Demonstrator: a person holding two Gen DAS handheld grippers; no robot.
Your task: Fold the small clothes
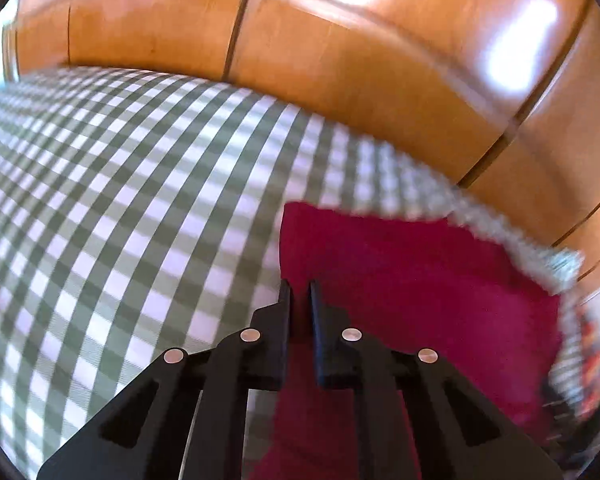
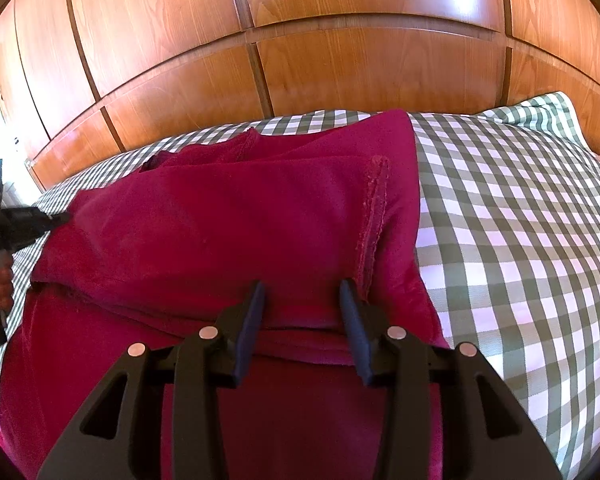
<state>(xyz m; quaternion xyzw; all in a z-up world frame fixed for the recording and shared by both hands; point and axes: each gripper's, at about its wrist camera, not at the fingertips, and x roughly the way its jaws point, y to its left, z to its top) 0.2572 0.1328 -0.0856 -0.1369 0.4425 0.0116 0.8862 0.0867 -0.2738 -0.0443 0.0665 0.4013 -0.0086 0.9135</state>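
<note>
The red garment lies part-folded on the checked bed; left gripper jaws pinch its edge, right gripper jaws narrow, pressing a fold; next, carry the pinched edge across

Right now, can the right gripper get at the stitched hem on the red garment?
Probably yes. The right gripper is open just above the red garment, and the stitched hem runs up from beside its right finger, uncovered. The left gripper is at the far left edge.
</note>
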